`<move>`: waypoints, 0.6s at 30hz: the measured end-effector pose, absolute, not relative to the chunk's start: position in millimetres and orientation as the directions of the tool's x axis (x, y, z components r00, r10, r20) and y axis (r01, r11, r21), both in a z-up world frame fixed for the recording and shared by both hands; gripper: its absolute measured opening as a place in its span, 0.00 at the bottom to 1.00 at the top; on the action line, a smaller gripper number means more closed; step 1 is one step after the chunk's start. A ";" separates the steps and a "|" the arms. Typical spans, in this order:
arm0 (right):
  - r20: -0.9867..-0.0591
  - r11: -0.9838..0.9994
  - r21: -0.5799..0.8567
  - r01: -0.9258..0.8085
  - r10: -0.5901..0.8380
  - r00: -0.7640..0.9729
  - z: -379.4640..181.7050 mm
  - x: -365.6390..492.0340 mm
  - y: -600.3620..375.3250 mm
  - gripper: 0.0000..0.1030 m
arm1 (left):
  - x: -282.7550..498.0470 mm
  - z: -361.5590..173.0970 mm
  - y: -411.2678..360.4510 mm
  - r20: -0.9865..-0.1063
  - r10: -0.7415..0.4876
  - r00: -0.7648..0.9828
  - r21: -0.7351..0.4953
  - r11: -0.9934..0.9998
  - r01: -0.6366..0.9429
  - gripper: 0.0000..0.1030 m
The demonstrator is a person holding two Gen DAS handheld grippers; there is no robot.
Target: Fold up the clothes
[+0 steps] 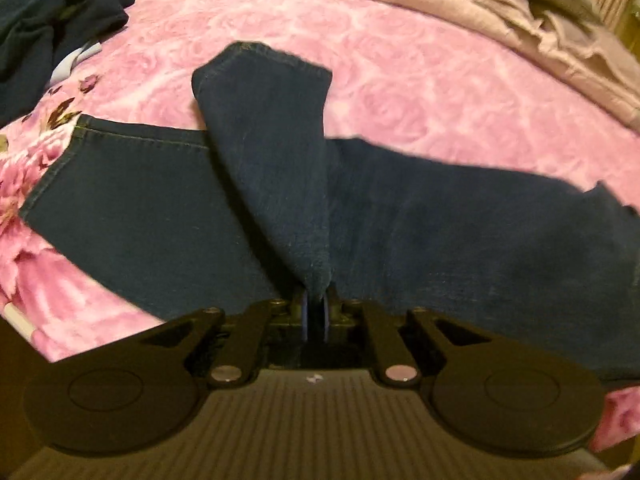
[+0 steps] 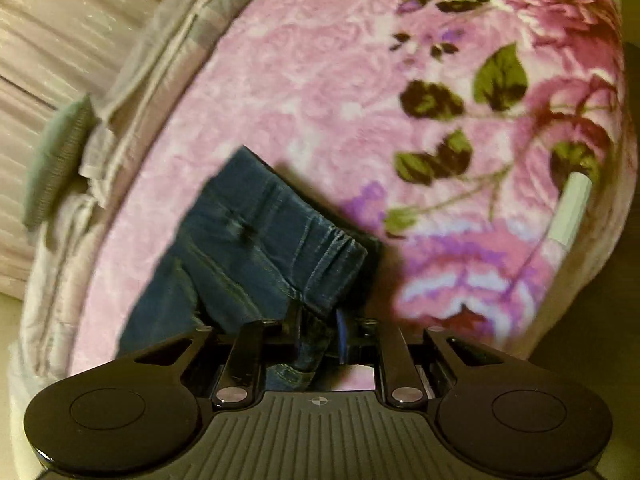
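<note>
Dark blue jeans lie across the pink floral blanket. My left gripper is shut on a leg end of the jeans, which rises in a folded strip away from the fingers. In the right wrist view the waist part of the jeans hangs bunched above the blanket. My right gripper is shut on that denim, with cloth pinched between its fingers.
A dark navy garment lies at the blanket's far left corner. A rumpled beige quilt runs along the far edge. A white stick-like object lies on the blanket at the right. A grey-green cushion sits at the left.
</note>
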State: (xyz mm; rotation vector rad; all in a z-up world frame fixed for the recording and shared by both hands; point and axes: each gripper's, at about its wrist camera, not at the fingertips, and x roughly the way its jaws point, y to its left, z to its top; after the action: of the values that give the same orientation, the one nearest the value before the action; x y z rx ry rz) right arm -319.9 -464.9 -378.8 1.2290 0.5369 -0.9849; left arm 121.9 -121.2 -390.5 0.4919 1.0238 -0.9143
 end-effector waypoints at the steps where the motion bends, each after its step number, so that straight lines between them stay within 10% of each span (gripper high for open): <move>1: -0.805 0.028 0.515 0.857 -0.327 0.494 -379.2 -318.2 -464.8 0.22 | 118.7 -392.3 -123.1 -0.889 -0.399 0.223 -0.029 0.537 0.843 0.08; 2: -0.821 0.037 0.485 0.873 -0.323 0.470 -378.5 -315.4 -465.0 0.57 | 115.1 -392.8 -124.6 -0.891 -0.388 0.236 -0.001 0.522 0.853 0.09; 4: -0.871 0.067 0.356 0.932 -0.336 0.357 -368.9 -308.8 -465.2 0.90 | 107.6 -386.6 -125.0 -0.903 -0.347 0.255 0.068 0.471 0.880 0.17; 18: -0.830 0.063 0.394 0.917 -0.404 0.384 -317.8 -261.2 -487.5 0.90 | 127.2 -358.8 -242.4 -0.865 -0.335 0.373 0.218 0.418 0.882 0.40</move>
State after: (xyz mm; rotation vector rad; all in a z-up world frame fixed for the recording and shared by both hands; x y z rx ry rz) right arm -261.2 -487.5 -317.8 1.0813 0.5985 -1.0937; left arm 127.2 -242.4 -358.8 0.7754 0.8424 -0.8879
